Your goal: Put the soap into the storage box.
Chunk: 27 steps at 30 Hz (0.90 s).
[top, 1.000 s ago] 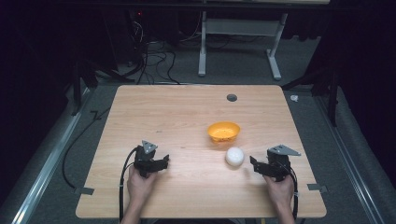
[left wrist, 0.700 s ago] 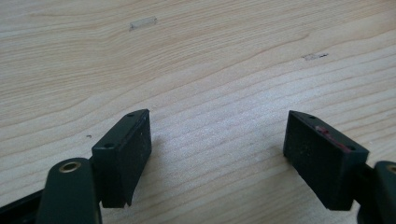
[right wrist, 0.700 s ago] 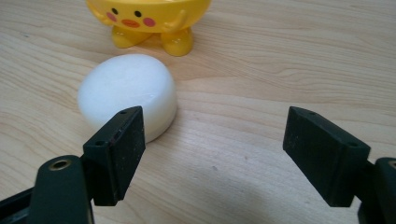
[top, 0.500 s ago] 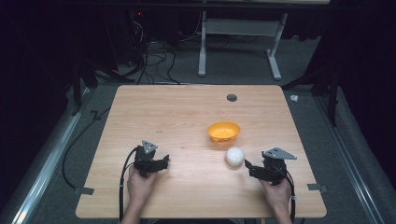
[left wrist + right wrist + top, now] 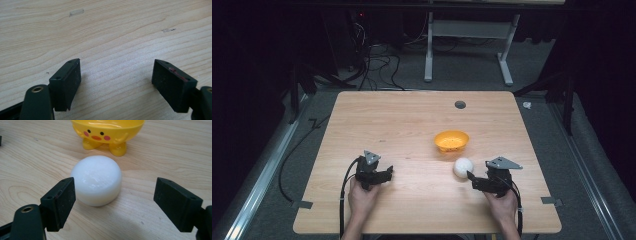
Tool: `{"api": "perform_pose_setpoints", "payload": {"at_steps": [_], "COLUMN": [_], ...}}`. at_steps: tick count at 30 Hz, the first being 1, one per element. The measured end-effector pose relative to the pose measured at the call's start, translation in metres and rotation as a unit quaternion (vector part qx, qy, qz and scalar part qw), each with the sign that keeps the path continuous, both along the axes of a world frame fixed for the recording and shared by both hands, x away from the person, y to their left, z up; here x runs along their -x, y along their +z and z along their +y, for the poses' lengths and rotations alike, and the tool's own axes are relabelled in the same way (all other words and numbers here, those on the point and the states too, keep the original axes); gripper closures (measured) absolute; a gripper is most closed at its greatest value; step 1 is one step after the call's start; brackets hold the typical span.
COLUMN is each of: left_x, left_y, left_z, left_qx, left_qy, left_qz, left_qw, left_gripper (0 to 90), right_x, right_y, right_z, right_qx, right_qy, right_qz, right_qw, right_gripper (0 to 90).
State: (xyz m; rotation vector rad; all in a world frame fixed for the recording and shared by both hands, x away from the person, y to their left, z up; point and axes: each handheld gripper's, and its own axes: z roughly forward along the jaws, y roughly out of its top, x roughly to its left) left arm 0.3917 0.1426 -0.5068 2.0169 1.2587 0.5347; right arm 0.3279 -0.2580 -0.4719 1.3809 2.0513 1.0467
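Wooden table (image 5: pixel 402 125), two hand-held grippers near its 6 o'clock edge.

Left gripper (image 5: pixel 384 175): at about 7 o'clock on the table, held in the person's left hand (image 5: pixel 362 196). Its own view has the jaws spread wide with bare wood grain between them (image 5: pixel 116 75). Cable (image 5: pixel 343 200) trails off toward the 6 o'clock edge.

Right gripper (image 5: pixel 471 176): at about 5 o'clock, in the right hand (image 5: pixel 502 202), grey three-cornered plate (image 5: pixel 503 163) on top. Jaws wide apart (image 5: pixel 113 205), gripping nothing. Tips point at the white puck.

White puck (image 5: pixel 97 180): rounded white lump, sits flat on the table just ahead of the right gripper's jaws, nearer the left-hand jaw in that view, not touching either. In the high view it lies (image 5: pixel 463 167) just at 10 o'clock of the right gripper.

Yellow bowl (image 5: pixel 451 141): chick face and small feet visible (image 5: pixel 107 132), stands upright just behind the puck, at 11 o'clock of it, small gap between them. Inside looks empty from above.

Dark round grommet (image 5: pixel 460 104) in the table near the 12 o'clock edge.
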Motion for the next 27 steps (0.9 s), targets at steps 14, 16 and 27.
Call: {"api": "perform_pose_setpoints", "payload": {"at_steps": [14, 16, 27], "left_x": [0.000, 0.000, 0.000], "left_y": [0.000, 0.000, 0.000], "left_z": [0.000, 0.000, 0.000], "left_qx": [0.000, 0.000, 0.000], "left_qy": [0.000, 0.000, -0.001], "left_qz": [0.000, 0.000, 0.000], "left_qw": [1.0000, 1.0000, 1.0000], "left_gripper": [23.9, 23.9, 23.9], "right_x": [-0.014, -0.018, -0.030], "right_y": [-0.002, -0.004, -0.011], "right_z": [0.019, 0.024, 0.034], "right_qx": [0.007, 0.010, 0.026], "right_qy": [0.025, 0.030, 0.032], "right_qz": [0.012, 0.015, 0.024], "right_qw": [0.9996, 0.9994, 0.9988], "right_gripper": [16.1, 15.7, 15.8]}}
